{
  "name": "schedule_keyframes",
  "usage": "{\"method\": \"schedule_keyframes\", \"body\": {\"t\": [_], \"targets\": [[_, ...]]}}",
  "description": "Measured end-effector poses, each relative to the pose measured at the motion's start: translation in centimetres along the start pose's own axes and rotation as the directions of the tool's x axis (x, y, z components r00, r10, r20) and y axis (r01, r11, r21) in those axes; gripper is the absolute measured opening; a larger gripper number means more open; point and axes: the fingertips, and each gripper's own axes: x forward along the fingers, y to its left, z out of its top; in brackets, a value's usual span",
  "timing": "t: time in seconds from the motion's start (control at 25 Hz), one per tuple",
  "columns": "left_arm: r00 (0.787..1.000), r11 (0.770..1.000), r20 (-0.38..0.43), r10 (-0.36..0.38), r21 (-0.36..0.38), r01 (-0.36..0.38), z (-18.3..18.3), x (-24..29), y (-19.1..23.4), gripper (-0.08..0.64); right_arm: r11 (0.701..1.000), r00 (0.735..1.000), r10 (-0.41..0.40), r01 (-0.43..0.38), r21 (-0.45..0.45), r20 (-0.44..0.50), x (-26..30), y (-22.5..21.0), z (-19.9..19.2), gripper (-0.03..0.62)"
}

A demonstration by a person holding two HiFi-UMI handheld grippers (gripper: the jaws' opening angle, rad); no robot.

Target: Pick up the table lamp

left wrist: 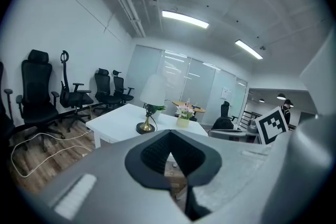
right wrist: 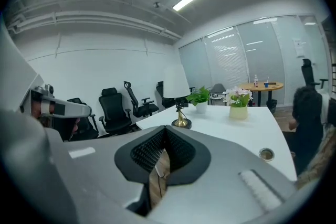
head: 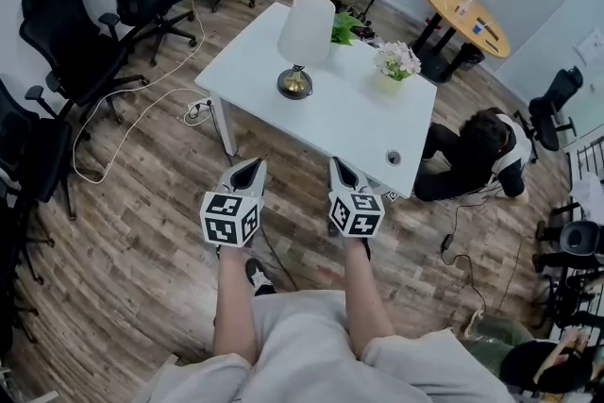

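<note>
The table lamp point(head: 304, 42), with a white shade and a brass foot, stands upright on the white table point(head: 344, 113), toward its far left side. Both grippers hover over the floor in front of the table's near edge, well short of the lamp. My left gripper point(head: 254, 166) is shut and holds nothing. My right gripper point(head: 337, 164) is likewise shut and empty. The left gripper view shows the lamp point(left wrist: 149, 101) far ahead above the closed jaws of that gripper point(left wrist: 168, 137). In the right gripper view the lamp point(right wrist: 180, 113) stands beyond the closed gripper point(right wrist: 163, 134).
A pot of pale flowers point(head: 396, 63) and a green plant point(head: 345, 26) share the table, which has a cable hole point(head: 394, 158). A person point(head: 477, 154) crouches at the table's right end. Black office chairs point(head: 80, 47) line the left; a white cable point(head: 123, 135) lies on the floor.
</note>
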Motion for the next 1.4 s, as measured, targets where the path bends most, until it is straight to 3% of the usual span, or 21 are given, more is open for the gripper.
{"method": "schedule_keyframes", "body": {"t": [0.12, 0.32, 0.6, 0.84, 1.12, 1.4], "targets": [[1.0, 1.0, -0.002, -0.022, 0.007, 0.022, 0.4, -0.8, 1.7, 0.0, 1.0, 1.0, -0.008, 0.008, 0.003, 0.016, 0.9, 1.8, 0.5, 0.026], [1.0, 1.0, 0.013, -0.019, -0.022, 0.019, 0.3, -1.8, 4.4, 0.0, 0.991, 0.997, -0.021, 0.011, 0.13, 0.077, 1.0, 2.3, 0.2, 0.026], [0.999, 0.999, 0.0, -0.048, -0.009, 0.048, 0.1, -0.8, 5.3, 0.0, 0.986, 0.994, -0.062, 0.047, 0.162, 0.087, 2.4, 1.6, -0.4, 0.026], [0.999, 0.998, 0.019, -0.051, 0.024, 0.051, 2.3, 1.8, 5.9, 0.0, 0.989, 0.996, -0.041, 0.031, 0.142, 0.074, 5.8, 0.8, 0.4, 0.026], [0.998, 0.991, 0.004, -0.067, 0.119, 0.067, 7.6, 8.0, 6.5, 0.0, 0.992, 0.998, -0.043, 0.036, 0.122, 0.056, 13.2, -2.5, 3.7, 0.026], [0.997, 0.993, 0.031, -0.068, 0.102, 0.064, 12.9, 15.9, 6.0, 0.0, 1.0, 1.0, 0.023, -0.024, 0.002, 0.011, 20.5, -6.5, 6.0, 0.026]]}}
